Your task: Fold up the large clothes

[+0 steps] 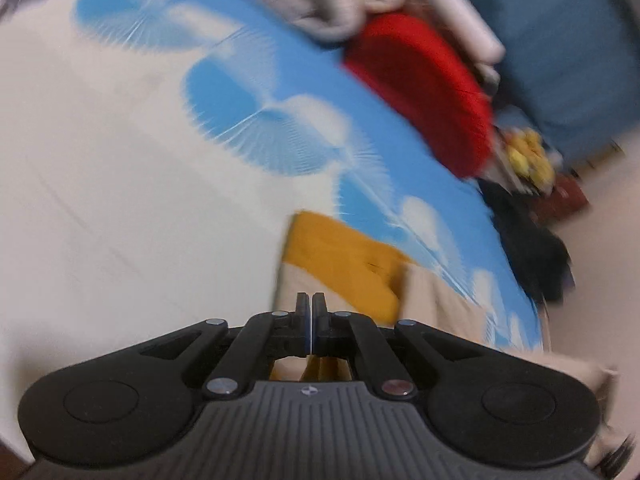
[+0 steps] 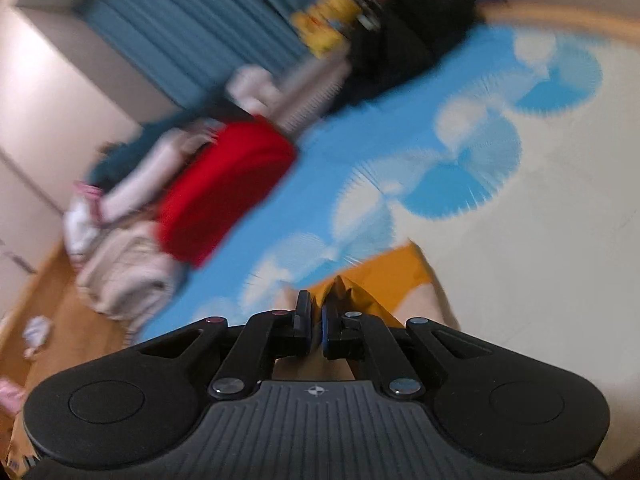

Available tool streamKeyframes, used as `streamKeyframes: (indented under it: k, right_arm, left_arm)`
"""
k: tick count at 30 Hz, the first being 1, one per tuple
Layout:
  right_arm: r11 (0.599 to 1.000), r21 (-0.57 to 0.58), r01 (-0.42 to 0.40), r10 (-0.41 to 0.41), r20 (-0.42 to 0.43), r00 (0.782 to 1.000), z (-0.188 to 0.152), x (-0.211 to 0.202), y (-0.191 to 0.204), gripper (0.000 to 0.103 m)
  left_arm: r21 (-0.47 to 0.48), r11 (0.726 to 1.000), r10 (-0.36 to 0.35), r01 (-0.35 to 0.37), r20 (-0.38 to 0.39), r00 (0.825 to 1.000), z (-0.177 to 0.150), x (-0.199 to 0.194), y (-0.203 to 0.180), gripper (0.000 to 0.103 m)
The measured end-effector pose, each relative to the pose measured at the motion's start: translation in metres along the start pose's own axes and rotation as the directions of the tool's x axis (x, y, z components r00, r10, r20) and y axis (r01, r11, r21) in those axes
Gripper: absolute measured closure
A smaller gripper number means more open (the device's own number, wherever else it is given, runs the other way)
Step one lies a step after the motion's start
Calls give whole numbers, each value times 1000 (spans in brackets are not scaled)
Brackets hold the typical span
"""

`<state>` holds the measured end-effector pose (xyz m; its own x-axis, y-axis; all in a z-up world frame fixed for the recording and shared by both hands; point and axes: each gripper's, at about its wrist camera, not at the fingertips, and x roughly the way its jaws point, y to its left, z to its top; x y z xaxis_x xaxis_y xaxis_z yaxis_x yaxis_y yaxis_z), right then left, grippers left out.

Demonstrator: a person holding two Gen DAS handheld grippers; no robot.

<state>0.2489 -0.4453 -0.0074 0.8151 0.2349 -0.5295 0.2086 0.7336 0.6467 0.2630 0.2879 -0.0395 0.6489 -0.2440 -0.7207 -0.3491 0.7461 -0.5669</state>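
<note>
Right claw on blurred garment

Big white part of bed bare, lots of room. Far edge crowded: red cloth, pale pile, black heap. Floor beside bed open.

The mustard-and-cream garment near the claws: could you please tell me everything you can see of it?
The garment is soft cloth in two colours, a mustard-yellow band above a cream part. It lies low in both blurred views, on the blue and white bed sheet. In the right wrist view a bunched yellow fold rises between the pads of the right claw, which is shut on it. The left claw is shut with cloth right behind its tips; whether it pinches any is unclear. Its full shape stays hidden.
</note>
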Motion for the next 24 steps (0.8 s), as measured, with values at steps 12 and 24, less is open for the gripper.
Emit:
streamKeyframes:
  k: [12, 24]
  right_arm:
    - [992, -97, 81, -80, 22, 997, 0, 44, -24, 56]
    - [938, -267, 220, -262, -135, 955, -32, 109, -46, 49]
  left_arm:
    - [165, 982, 93, -89, -19, 995, -4, 25, -17, 67]
    - [204, 975, 94, -87, -28, 995, -21, 85, -37, 49]
